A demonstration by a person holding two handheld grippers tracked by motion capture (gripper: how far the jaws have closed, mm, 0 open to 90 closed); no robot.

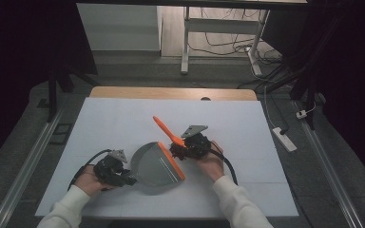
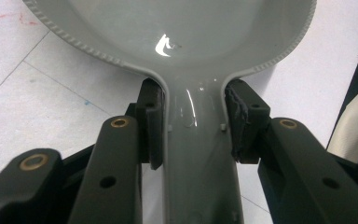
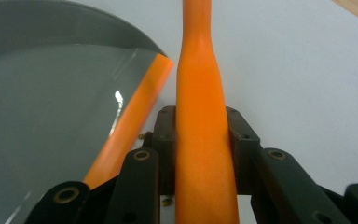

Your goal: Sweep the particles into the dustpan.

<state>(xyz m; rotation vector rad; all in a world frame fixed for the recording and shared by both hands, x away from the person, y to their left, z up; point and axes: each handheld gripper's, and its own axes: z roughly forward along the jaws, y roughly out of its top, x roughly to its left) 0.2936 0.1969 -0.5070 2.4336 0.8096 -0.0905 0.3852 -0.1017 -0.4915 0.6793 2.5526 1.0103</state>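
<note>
Your left gripper (image 1: 126, 179) is clamped on the grey dustpan's (image 1: 154, 167) handle; your right gripper (image 1: 178, 151) grips the orange brush handle (image 1: 168, 131) beside the dustpan's orange lip.

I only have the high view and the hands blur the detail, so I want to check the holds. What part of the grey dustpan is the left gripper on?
Observer: The left gripper is shut on the dustpan's narrow handle, one pad on each side.
Operator: And the orange handle on the right?
Observer: The right gripper is clamped on the orange handle, which runs up between its jaws.
Operator: Anything near the orange lip?
Observer: A few small brownish bits lie on the table beside the dustpan's orange lip.
</note>
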